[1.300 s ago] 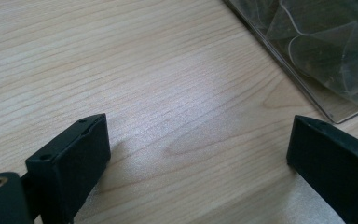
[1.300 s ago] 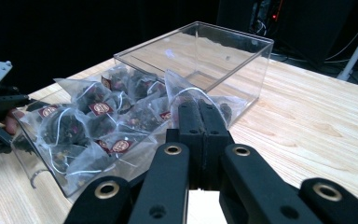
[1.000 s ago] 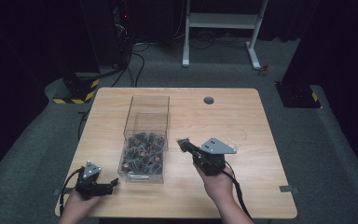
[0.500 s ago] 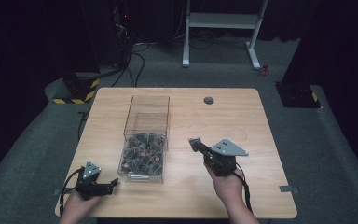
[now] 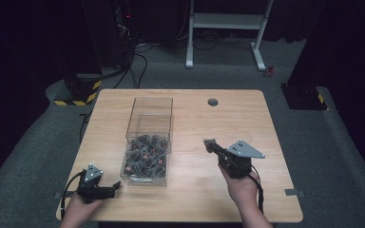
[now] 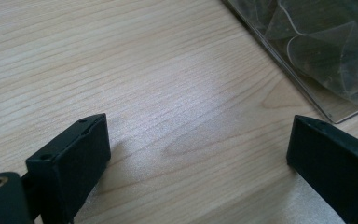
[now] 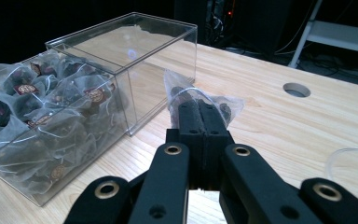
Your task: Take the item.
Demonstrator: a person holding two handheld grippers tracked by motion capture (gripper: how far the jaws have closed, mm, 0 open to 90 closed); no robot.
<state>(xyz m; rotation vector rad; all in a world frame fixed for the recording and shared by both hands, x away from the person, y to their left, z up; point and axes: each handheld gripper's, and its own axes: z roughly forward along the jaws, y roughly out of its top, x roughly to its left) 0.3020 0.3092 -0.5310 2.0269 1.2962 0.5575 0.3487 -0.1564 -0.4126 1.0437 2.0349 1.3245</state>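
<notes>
A small clear tea bag (image 7: 200, 100) is being gripped by the right gripper (image 7: 199, 116), whose jaws are being pressed tight together on the bag's lower edge. In the right gripper view the bag is being seen in the middle of the frame, sticking up above the jaw tips, with dark bits showing inside it. In the high view the right gripper (image 5: 210, 143) is being held by a hand (image 5: 241, 187) at the lower right of the frame, and the bag (image 5: 209, 142) is being kept above the tabletop (image 5: 228, 114), to the right of the clear box (image 5: 148, 142) and apart from it. The box is being seen in the middle of the high view, with many more tea bags (image 5: 145, 154) being piled in its near end, while its far end is being left bare. In the right gripper view the box (image 7: 121, 56) is being shown at the upper left of the frame. The left gripper (image 5: 108, 190) is being held low at the lower left of the high view, just beside the near left corner of the box. In the left gripper view its jaws are being kept wide apart, with bare wood being seen between them, and a corner of the box (image 6: 307, 56) is being seen at the upper right.
</notes>
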